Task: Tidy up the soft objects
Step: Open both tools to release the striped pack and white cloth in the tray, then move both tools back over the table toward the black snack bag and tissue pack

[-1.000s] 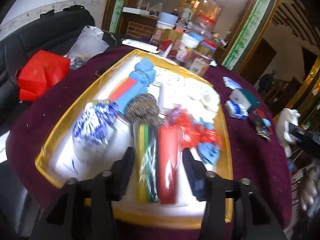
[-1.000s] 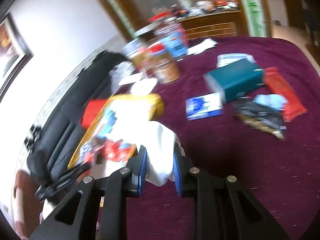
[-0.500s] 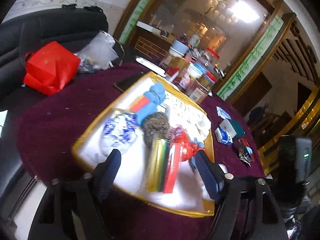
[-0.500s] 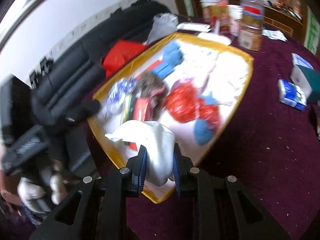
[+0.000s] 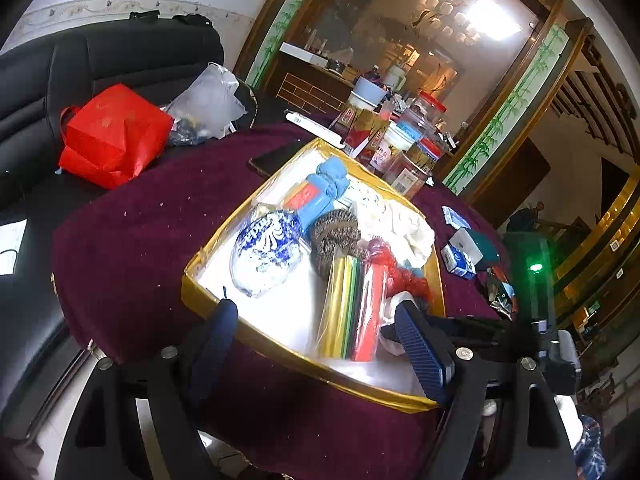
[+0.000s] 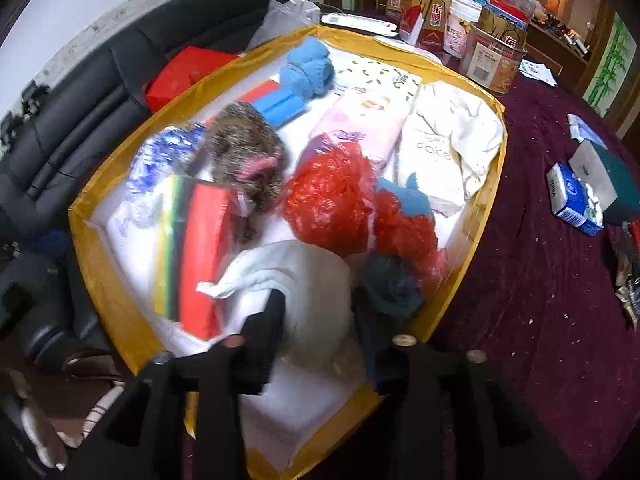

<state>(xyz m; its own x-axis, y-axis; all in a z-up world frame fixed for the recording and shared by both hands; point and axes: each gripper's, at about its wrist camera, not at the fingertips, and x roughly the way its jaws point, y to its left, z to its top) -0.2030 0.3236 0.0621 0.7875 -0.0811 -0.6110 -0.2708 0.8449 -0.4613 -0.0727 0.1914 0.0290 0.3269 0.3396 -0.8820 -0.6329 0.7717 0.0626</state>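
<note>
A gold-rimmed white tray (image 5: 192, 280) on the maroon tablecloth holds soft things. Among them are a blue-and-white patterned bag (image 5: 266, 252), a packet of coloured strips (image 5: 352, 312), a red plastic bag (image 6: 328, 196), a blue fuzzy cloth (image 6: 308, 66) and a cream cloth (image 6: 452, 140). My right gripper (image 6: 318, 300) points down into the tray's near corner. Its jaws are opening, with a white cloth (image 6: 304, 276) lying between them on the tray floor beside a dark teal sock (image 6: 394, 284). My left gripper (image 5: 316, 312) hovers over the tray's near rim, its jaws opening with nothing between them.
Jars and cartons (image 6: 496, 52) crowd the table's far edge. Tissue packs (image 6: 574, 200) and a teal box (image 6: 604, 176) lie right of the tray. A red bag (image 5: 112, 136) and a clear plastic bag (image 5: 208, 104) sit on the black sofa (image 5: 100, 64). A dark phone (image 5: 272, 158) lies left of the tray.
My right gripper carried the white cloth from over the tablecloth down into the tray and spread its jaws. My left gripper drew back from the coloured packet and opened wide.
</note>
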